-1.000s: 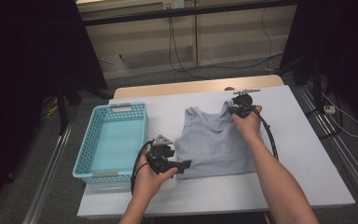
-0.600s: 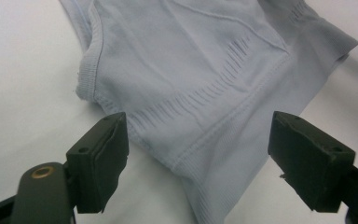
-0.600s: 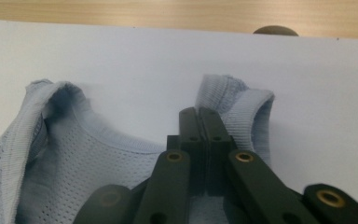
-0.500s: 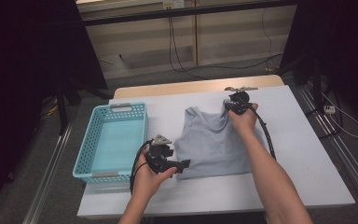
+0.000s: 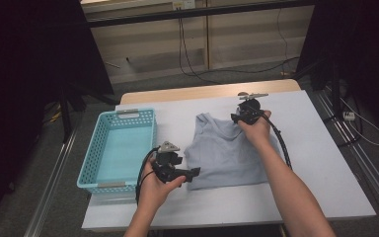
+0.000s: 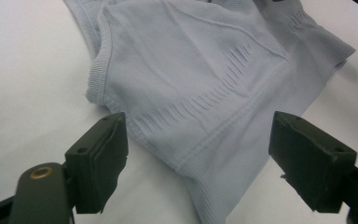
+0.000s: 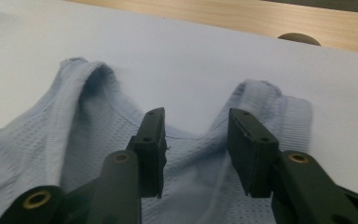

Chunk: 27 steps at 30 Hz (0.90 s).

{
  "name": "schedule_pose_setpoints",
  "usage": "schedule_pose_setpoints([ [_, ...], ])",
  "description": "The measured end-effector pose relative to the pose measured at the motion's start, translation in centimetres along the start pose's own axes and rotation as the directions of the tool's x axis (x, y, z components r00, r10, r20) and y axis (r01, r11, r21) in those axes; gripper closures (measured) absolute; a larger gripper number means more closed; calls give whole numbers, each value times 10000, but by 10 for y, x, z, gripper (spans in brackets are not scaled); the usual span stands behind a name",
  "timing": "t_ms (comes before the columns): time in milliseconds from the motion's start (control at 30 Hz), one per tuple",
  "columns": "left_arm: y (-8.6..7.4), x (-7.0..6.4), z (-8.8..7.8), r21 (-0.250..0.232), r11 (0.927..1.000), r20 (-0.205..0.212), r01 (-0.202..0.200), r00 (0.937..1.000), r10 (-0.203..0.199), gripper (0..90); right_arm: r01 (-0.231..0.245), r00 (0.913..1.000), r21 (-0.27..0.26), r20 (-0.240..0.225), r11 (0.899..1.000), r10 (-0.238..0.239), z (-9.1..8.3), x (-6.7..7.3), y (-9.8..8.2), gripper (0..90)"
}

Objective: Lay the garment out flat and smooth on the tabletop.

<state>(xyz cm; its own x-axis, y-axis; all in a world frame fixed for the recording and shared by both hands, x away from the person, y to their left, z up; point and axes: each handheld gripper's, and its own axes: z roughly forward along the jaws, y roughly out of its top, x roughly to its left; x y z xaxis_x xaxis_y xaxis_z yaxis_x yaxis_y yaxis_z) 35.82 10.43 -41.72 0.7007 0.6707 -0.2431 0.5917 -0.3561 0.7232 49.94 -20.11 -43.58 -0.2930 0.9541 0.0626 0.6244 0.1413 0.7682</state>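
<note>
**Right tool lets go of the top's neckline**

The pale blue sleeveless knit top lies flat on the white-covered table, at its middle, shoulder straps toward the far edge and hem toward the near one. At the far end, the right tool sits over the neckline; its jaws have just been opening and now stand apart, with the dip of the neckline between them but the pads not pressing the cloth. That reads as a release: the far end of the top looks placed, and the next grip is probably elsewhere on it. At the near left corner, the left tool hovers by the hem with its jaws wide apart, the ribbed hem corner lying between them, untouched. To the left of the top stands a light blue slotted plastic basket, with nothing in it. No brand, label or writing can be read on the top, basket or tools.
</note>
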Motion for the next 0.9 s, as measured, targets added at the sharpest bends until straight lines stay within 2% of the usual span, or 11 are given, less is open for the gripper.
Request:
schedule_pose_setpoints([
  [167,0,-1,1,22,10000,12,-54,10000,54,200,195,9994,110,-300,9997,-191,-8,5,-4,542],
  [400,0,-1,2,50,10000,13,-61,10000,61,199,234,9978,292,-628,9993,-215,-11,12,-12,497],
  [467,-1,-1,3,29,10000,-6,-11,10000,11,198,418,9967,343,-718,9985,-392,-12,17,-12,485],
  [700,-2,0,4,171,9998,-3,-85,10000,85,195,542,9906,326,-1274,9980,-497,-7,33,-13,485],
  [900,-2,1,4,151,9999,-13,-40,10000,41,195,906,9870,570,-1381,9943,-820,-1,43,-18,474],
])
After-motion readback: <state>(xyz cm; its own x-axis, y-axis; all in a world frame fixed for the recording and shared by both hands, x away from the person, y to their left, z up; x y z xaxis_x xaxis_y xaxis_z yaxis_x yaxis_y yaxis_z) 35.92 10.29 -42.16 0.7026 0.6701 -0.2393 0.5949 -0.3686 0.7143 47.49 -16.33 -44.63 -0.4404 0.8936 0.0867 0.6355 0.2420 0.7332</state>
